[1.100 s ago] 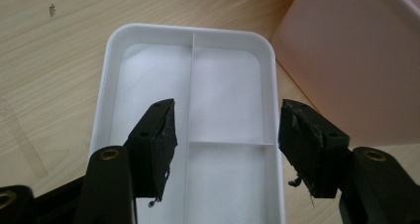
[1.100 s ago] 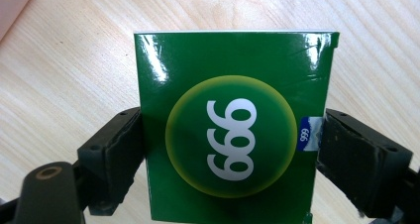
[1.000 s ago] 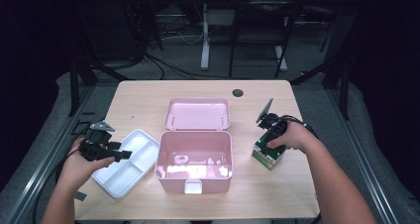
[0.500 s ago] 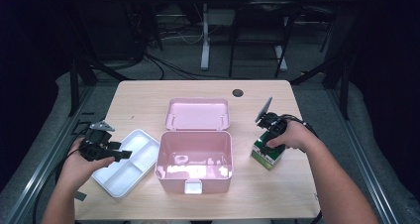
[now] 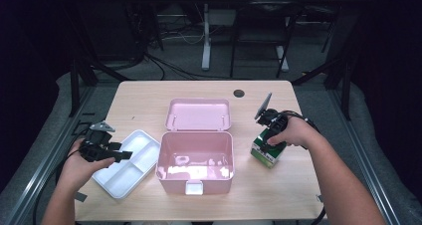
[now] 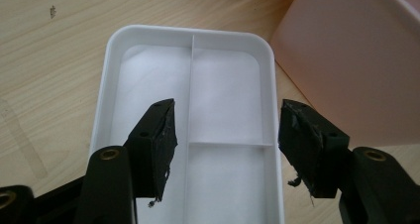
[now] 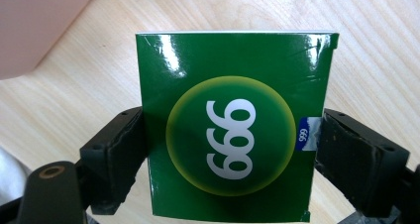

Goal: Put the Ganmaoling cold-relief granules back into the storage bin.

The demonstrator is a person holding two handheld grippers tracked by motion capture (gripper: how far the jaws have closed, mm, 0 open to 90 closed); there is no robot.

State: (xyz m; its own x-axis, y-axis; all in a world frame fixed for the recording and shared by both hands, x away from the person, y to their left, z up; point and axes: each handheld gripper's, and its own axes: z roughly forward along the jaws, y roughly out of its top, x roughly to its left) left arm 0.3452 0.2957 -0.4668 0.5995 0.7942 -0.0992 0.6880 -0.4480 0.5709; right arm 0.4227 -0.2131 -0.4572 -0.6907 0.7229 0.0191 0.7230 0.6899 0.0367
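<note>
An open pink box [image 5: 195, 160] stands mid-table with its lid [image 5: 198, 114] laid back. Left of it lies a white divided tray [image 5: 130, 163], empty. My left gripper [image 5: 121, 151] hovers over the tray's near end; in the left gripper view it [image 6: 225, 130] is open, its jaws straddling the tray's [image 6: 148, 33] centre divider, with the pink box's wall [image 6: 356, 60] to the right. A green carton [image 5: 267, 154] marked 999 stands on the table right of the pink box. My right gripper [image 5: 267, 141] comes down on it, and its jaws [image 7: 228, 149] press both sides of the carton [image 7: 233, 85].
A dark round grommet [image 5: 239, 93] sits near the table's far edge. Bare wood [image 5: 278, 195] lies in front of the carton and behind the lid. Black frame rails and cables surround the table.
</note>
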